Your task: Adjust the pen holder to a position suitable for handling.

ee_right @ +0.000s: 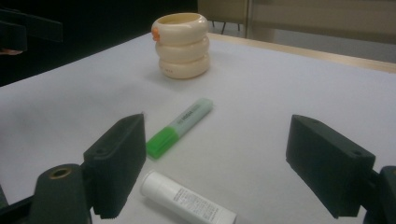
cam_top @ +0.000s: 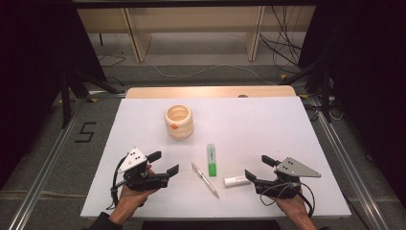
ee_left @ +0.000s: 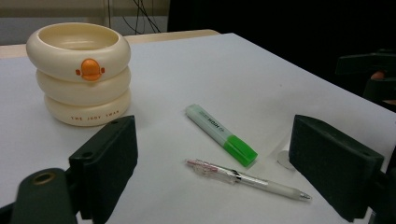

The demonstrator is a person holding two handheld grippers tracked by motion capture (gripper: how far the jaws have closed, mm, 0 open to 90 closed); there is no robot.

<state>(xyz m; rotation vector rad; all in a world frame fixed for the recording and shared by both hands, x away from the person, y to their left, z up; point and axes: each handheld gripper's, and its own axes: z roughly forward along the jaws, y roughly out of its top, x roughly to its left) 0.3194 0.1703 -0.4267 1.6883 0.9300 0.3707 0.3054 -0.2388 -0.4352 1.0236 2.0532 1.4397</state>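
A cream ring-shaped cup (cam_top: 178, 121) with an orange duck bill stands upright on the white table (cam_top: 268, 124). In front of it lie a green highlighter (cam_top: 211, 160), a clear pen (cam_top: 205, 179) and a small white tube (cam_top: 237, 181). My left gripper (cam_top: 163, 163) rests at the front left, open and empty, pointing right toward the pen (ee_left: 243, 177) and highlighter (ee_left: 221, 134). My right gripper (cam_top: 258, 167) sits at the front right, open and empty, with the tube (ee_right: 187, 198) just ahead of its jaws and the highlighter (ee_right: 180, 126) beyond. The cup (ee_left: 79, 72) (ee_right: 182, 44) stands farther off.
A wooden strip (cam_top: 210, 92) runs along the table's far edge. Beyond it are wooden shelf legs (cam_top: 136, 38) and cables (cam_top: 282, 43) on the floor. Metal rails (cam_top: 43, 163) flank the table on both sides.
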